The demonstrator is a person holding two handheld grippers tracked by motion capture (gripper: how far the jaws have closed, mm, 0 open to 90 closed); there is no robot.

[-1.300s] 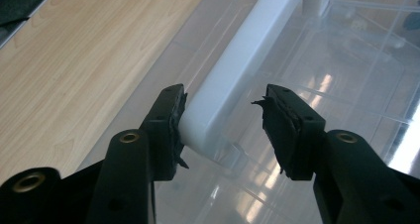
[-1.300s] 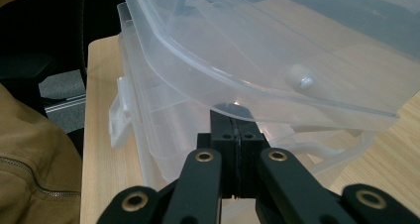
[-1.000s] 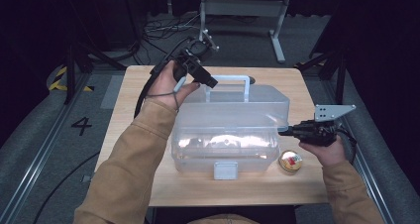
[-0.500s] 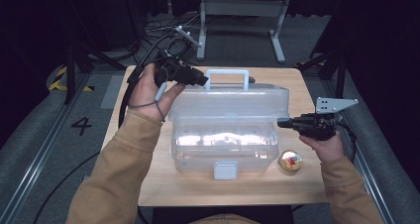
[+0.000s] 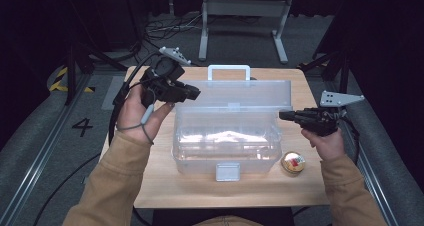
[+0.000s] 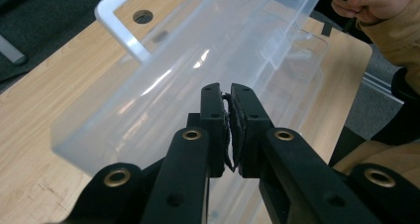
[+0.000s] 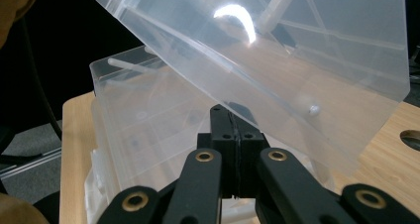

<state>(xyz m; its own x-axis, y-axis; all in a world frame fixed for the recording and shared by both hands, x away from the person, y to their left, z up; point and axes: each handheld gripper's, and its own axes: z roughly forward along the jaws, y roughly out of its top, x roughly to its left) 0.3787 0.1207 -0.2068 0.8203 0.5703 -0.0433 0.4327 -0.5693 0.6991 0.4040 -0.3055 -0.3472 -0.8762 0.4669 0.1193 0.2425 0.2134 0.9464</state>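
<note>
**Propping a clear lidded box: grip notes**

Sitting mid-table (image 5: 150, 186): clear plastic box (image 5: 225, 151), lid (image 5: 240, 93) swung up and tilted toward 12 o'clock. White handle (image 5: 228, 68) on the lid's far edge, white latch (image 5: 227, 172) at 6 o'clock. Small round gold-and-red thing (image 5: 293, 162) just beside the box at 4 o'clock, untouched.

Left gripper (image 5: 196, 92) at 10 o'clock by the lid's left end. Jaws just been closing, now nearly pressed together with a sliver of gap, nothing seen between them. Right gripper (image 5: 282, 116) at 3 o'clock at the box's right end, jaws pressed tight together and empty, tips just under the lid's end edge. Touching it or not: cannot tell.

Handling, as a judgement: thin-walled and probably light, stiff enough to hold shape but likely to flex at lid and hinge. Glossy, so slippery for a pinch on a flat face. Better holds look like the handle, the lid's rim or the latch tab. Risk of sliding the whole box if pushed sideways.

View differences:
- High view: whole layout, both hands, latch and round thing.
- Left gripper view: the slim gap between worn pads, a hole in the tabletop at 12 o'clock past the handle.
- Right gripper view: lid underside with ribs and glare, box wall beneath.
</note>
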